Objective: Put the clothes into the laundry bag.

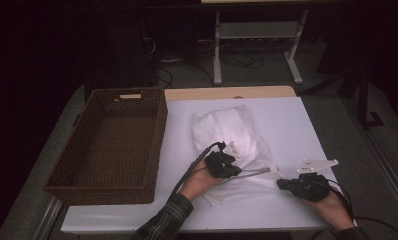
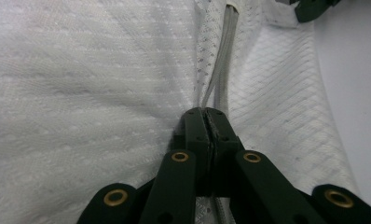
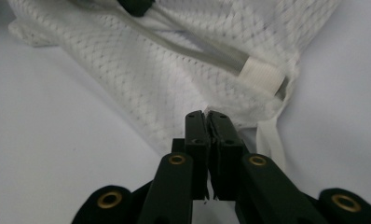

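A white mesh bag with white cloth inside lies in the middle of the table. In the left gripper view its pale zipper strip runs straight away from my left gripper, whose jaws are shut on it. In the high view the left gripper sits on the bag's near right part. My right gripper is shut on the mesh bag's edge, just below the zipper's ribbed end tab. From above, the right gripper lies at the bag's near right corner.
A dark brown wicker basket stands on the table's left side with nothing in it. A white mat covers the table around the bag. Beyond the far edge stand table legs and cables on the floor.
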The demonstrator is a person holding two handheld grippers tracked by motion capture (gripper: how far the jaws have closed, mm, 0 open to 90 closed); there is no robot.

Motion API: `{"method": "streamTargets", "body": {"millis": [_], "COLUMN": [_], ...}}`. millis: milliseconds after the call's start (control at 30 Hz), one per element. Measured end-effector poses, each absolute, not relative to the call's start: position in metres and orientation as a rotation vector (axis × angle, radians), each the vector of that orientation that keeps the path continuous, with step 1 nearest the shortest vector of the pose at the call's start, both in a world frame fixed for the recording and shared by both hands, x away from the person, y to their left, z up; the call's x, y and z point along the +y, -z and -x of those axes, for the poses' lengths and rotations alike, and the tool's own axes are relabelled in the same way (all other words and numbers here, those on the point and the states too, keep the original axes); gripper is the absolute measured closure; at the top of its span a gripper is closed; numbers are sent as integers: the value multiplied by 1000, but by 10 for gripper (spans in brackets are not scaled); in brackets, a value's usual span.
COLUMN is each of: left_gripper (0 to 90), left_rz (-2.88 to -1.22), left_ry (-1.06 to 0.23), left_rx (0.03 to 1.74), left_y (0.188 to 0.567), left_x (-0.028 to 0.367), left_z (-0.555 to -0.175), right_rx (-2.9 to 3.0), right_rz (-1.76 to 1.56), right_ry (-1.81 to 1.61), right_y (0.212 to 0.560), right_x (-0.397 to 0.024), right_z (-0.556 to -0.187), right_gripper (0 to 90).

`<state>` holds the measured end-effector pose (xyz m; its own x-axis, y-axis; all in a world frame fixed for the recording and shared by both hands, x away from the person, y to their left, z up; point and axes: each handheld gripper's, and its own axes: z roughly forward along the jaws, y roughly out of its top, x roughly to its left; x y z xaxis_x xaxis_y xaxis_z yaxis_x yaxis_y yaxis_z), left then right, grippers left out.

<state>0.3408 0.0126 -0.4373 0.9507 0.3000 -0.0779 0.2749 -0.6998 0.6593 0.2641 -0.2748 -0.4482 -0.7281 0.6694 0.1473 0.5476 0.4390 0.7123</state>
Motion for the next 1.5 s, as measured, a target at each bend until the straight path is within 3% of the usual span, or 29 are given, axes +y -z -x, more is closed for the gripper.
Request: {"method": "streamTargets", "body": {"millis": [133, 200, 500, 533, 667, 767, 1333, 1500], "left_gripper": [886, 886, 886, 886, 886, 886, 877, 795], "left_rz": [-2381, -2384, -2384, -2384, -2384, -2384, -2358, -2324], "left_ry": [-44, -41, -39, -39, -39, -40, 20, 45], "left_rx": [403, 400, 405, 406, 410, 410, 343, 351], "left_y": [437, 437, 437, 437, 437, 438, 443, 437], "left_x": [12, 13, 12, 12, 12, 12, -13, -8], "left_z": [-341, -341, -342, -342, -342, -343, -337, -335], "right_rx": [2471, 2440, 2484, 2500, 2523, 2539, 2520, 2496], "right_rz": [-1087, -1119, -1150, -1139, -1084, -1050, -1052, -1063], "right_ry": [-1184, -1185, -1165, -1153, -1152, -1145, -1061, -1107], "right_y": [441, 437, 450, 453, 456, 455, 448, 446], "right_x": [-277, -280, -271, -269, -265, -264, -290, -291], "right_z": [-272, -284, -322, -324, -326, -324, -272, -274], "right_gripper": [754, 658, 559, 571, 772, 841, 849, 779]}}
